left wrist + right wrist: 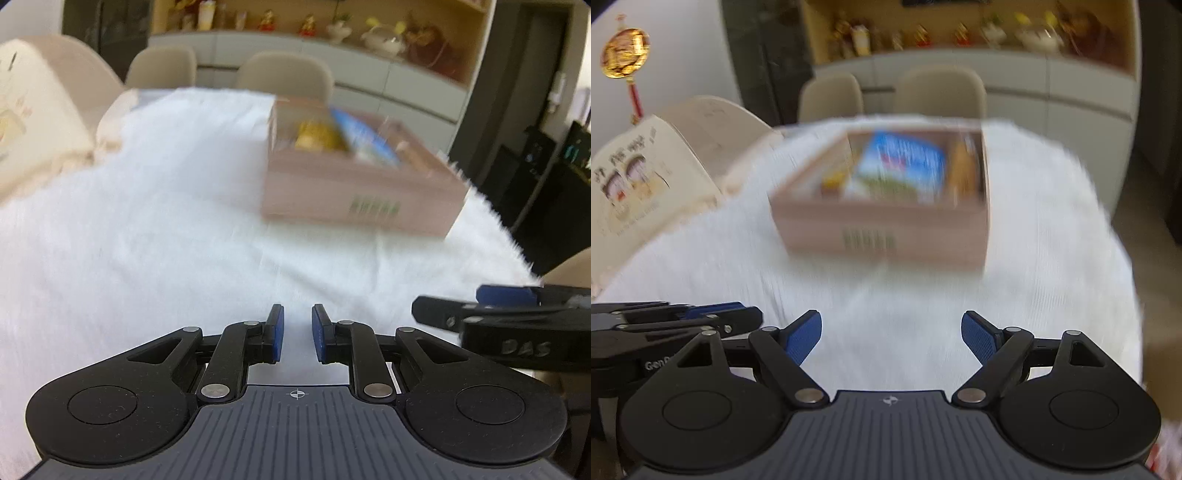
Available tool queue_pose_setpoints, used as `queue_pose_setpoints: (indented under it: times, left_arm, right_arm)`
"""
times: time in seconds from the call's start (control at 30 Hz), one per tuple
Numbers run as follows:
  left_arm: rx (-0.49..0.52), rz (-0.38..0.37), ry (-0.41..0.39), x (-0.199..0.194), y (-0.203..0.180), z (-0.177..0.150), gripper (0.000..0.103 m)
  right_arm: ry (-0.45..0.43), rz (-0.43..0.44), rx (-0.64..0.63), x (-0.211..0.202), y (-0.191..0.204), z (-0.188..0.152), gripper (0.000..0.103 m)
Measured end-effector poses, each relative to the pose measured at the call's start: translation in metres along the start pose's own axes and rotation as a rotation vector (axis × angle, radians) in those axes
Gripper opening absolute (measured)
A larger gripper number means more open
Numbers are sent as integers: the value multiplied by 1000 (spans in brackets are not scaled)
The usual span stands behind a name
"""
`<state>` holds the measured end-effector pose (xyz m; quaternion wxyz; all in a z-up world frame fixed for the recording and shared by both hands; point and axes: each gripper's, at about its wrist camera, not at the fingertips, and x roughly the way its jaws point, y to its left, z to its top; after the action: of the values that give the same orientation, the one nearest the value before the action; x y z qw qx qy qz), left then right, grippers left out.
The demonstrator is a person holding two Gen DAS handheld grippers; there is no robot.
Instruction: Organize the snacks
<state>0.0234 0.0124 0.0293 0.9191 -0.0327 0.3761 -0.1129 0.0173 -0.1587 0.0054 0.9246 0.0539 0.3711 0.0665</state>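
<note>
You are working over a table (1052,258) that is wearing a white cloth, with beige chairs (940,92) and a cluttered shelf (960,33) sitting beyond its far edge. The cardboard box (886,225) of snacks (905,166) is sitting toward that far edge. Your left gripper (297,332) is nearly closed on nothing; your right gripper (892,334) is standing wide, empty. Only the right view is showing a gold ornament (624,53) hanging on the wall.
</note>
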Motion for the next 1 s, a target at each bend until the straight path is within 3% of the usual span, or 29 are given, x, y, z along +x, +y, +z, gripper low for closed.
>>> queue_pose_setpoints:
  times: [0.1, 0.17, 0.2, 0.3, 0.4, 1.0]
  left_arm:
    - [44, 10, -27, -2, -4, -5, 20]
    - [51, 27, -44, -2, -8, -7, 20]
    - [55, 36, -59, -3, -9, -11, 20]
    - [108, 76, -106, -4, -19, -21, 20]
    - [158, 102, -110, -5, -25, -26, 20]
    - [135, 83, -109, -5, -19, -24, 20]
  right_arm:
    - [-37, -127, -105, 5, 18, -14, 87]
    - [-55, -181, -115, 5, 22, -17, 101]
    - [-50, -206, -95, 6, 20, -17, 103]
    - [-35, -152, -7, 5, 3, -18, 103]
    - [-54, -156, -19, 4, 1, -22, 103]
    - [-79, -171, -12, 0, 6, -30, 103]
